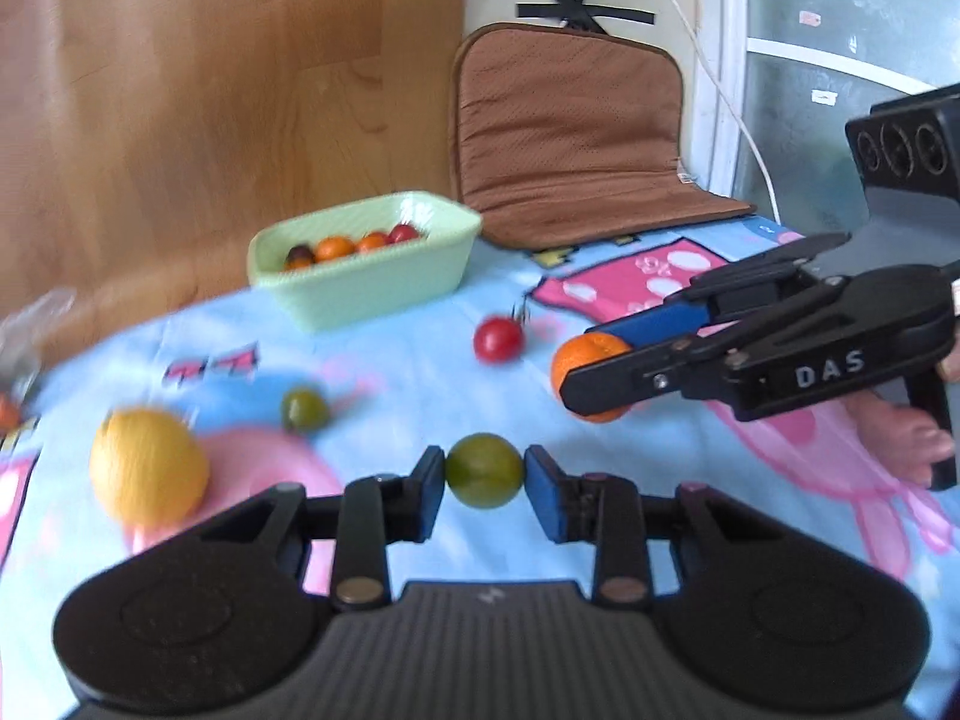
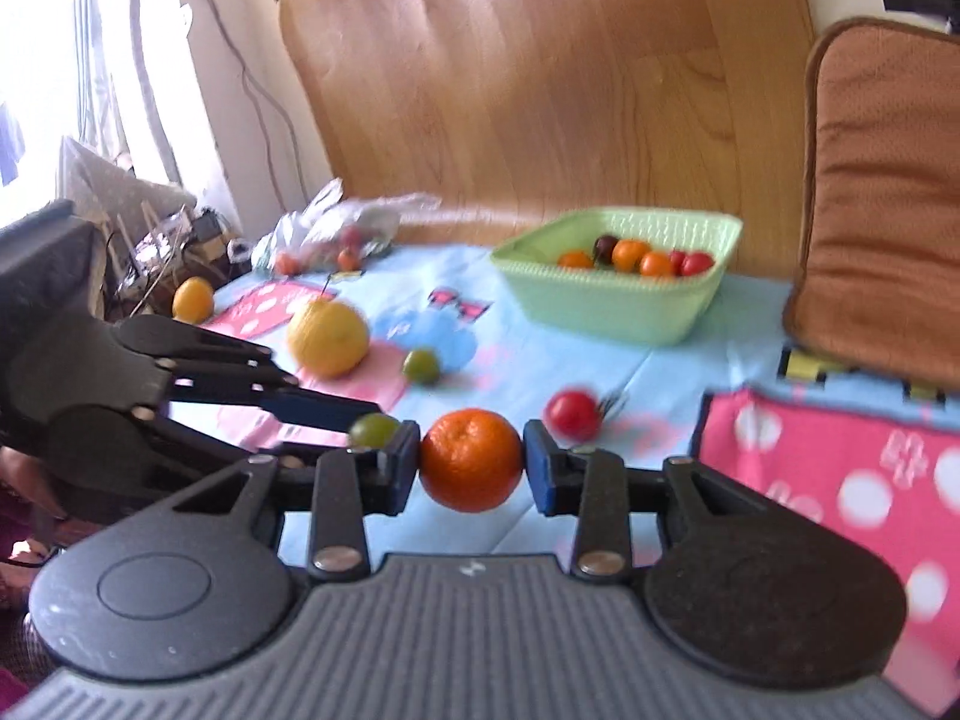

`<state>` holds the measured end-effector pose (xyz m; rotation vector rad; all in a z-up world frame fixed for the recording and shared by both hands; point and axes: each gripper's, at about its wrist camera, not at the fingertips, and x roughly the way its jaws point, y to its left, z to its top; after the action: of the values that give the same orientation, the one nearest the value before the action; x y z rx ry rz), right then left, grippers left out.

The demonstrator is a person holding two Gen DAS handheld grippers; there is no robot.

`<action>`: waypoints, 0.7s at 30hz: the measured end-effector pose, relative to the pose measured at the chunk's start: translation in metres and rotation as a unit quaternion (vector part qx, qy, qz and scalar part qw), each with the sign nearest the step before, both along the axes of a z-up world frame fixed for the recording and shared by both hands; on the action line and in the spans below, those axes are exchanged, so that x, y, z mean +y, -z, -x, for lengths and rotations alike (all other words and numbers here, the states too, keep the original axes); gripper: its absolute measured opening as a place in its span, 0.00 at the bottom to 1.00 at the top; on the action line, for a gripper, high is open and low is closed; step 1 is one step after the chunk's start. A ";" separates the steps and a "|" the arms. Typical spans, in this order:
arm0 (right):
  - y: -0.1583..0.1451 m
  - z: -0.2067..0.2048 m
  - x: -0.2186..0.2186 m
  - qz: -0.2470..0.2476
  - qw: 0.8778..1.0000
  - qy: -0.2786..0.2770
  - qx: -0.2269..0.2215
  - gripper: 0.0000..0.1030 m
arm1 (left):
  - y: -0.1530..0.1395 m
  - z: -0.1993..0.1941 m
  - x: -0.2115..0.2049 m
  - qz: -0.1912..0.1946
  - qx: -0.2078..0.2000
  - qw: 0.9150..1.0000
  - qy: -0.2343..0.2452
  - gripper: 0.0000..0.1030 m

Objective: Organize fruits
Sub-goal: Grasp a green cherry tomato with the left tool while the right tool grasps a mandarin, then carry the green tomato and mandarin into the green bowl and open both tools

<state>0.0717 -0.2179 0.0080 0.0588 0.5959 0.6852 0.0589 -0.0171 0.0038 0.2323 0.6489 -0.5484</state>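
Blue-pink cartoon cloth point(image 1: 420, 372) covers table; wooden board point(image 1: 210, 90), brown cushion point(image 1: 564, 132) behind.

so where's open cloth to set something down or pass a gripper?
Free: the cloth between the red tomato, the green basket and the brown cushion. Crowded: the left side, with the yellow citrus, a small green fruit and the plastic bag.
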 end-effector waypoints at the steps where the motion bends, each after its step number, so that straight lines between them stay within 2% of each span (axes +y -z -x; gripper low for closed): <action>1: 0.004 0.005 0.003 -0.001 1.000 -0.002 0.003 0.39 | 0.003 0.007 0.003 -0.002 -0.001 1.000 -0.014 0.29; 4: 0.013 0.014 0.015 0.003 1.000 -0.006 0.012 0.39 | 0.005 0.021 0.018 0.021 0.011 0.998 -0.058 0.29; 7: 0.019 0.020 0.029 0.027 1.000 -0.007 0.003 0.39 | 0.004 0.027 0.028 0.034 0.008 0.995 -0.088 0.29; 11: 0.023 0.027 0.041 0.065 0.998 0.001 -0.025 0.41 | 0.007 0.028 0.030 0.036 0.011 0.995 -0.096 0.30; 14: 0.025 0.032 0.043 0.080 0.996 0.007 -0.030 0.45 | 0.010 0.032 0.029 0.039 0.003 0.994 -0.097 0.39; 16: 0.026 0.036 0.043 0.083 0.996 0.008 -0.033 0.45 | 0.012 0.030 0.028 0.039 0.006 0.994 -0.099 0.41; 19: 0.027 0.037 0.044 0.088 0.995 0.011 -0.034 0.44 | 0.018 0.030 0.027 0.039 0.012 0.994 -0.099 0.40; 21: 0.027 0.036 0.044 0.088 0.995 0.009 -0.034 0.42 | 0.020 0.031 0.028 0.040 0.015 0.994 -0.102 0.34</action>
<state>0.0356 -0.1743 -0.0192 -0.1227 0.5876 0.6123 0.0282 0.0113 -0.0166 0.0814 0.6704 -0.3820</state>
